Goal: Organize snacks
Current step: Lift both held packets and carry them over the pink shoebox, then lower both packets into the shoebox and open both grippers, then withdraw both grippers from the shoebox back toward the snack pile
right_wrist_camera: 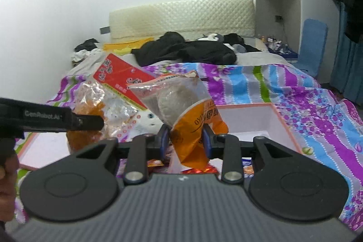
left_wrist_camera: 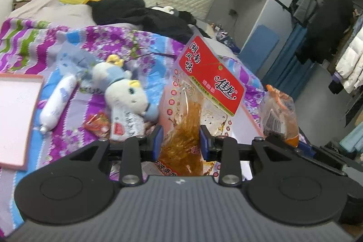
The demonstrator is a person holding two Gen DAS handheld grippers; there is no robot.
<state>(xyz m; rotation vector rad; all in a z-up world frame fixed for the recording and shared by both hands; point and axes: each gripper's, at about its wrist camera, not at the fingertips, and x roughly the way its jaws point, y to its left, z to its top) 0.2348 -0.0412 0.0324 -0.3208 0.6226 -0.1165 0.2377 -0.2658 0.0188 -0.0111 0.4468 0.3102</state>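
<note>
The left gripper (left_wrist_camera: 180,142) is clamping a clear snack bag with a red header card (left_wrist_camera: 205,92), its blue pads (left_wrist_camera: 157,142) pressing on the lower part of the bag, where orange-brown strips are showing through the plastic. The bag is standing up above the jaws, tilted slightly, clear of the bedding.

The right gripper (right_wrist_camera: 185,140) is clamping an orange-and-clear snack packet (right_wrist_camera: 181,106) — a pale round cake is visible inside the clear upper half. Its pads (right_wrist_camera: 163,140) are squeezing the orange lower part, and the packet is rising upright from the jaws. In the left wrist view this same packet is showing at the right edge, just beside the red-header bag.

Both items are being held in the air over a bed covered by a purple, blue and green floral quilt (right_wrist_camera: 295,87). A shallow white box with a pink rim (right_wrist_camera: 261,119) is lying open on the quilt just beyond the right gripper; a second pink-rimmed white piece (left_wrist_camera: 15,115) is lying at the left of the left wrist view.

Lying loose on the quilt are a plush toy (left_wrist_camera: 127,87), a white tube (left_wrist_camera: 57,103), a small red sachet (left_wrist_camera: 97,124) and a white packet with a red label (left_wrist_camera: 126,124) — all near one another. Black clothing (right_wrist_camera: 188,51) is heaped further up the bed, before a cream padded headboard (right_wrist_camera: 181,17). A person's hand (right_wrist_camera: 8,176) is showing at the left edge of the right wrist view.
</note>
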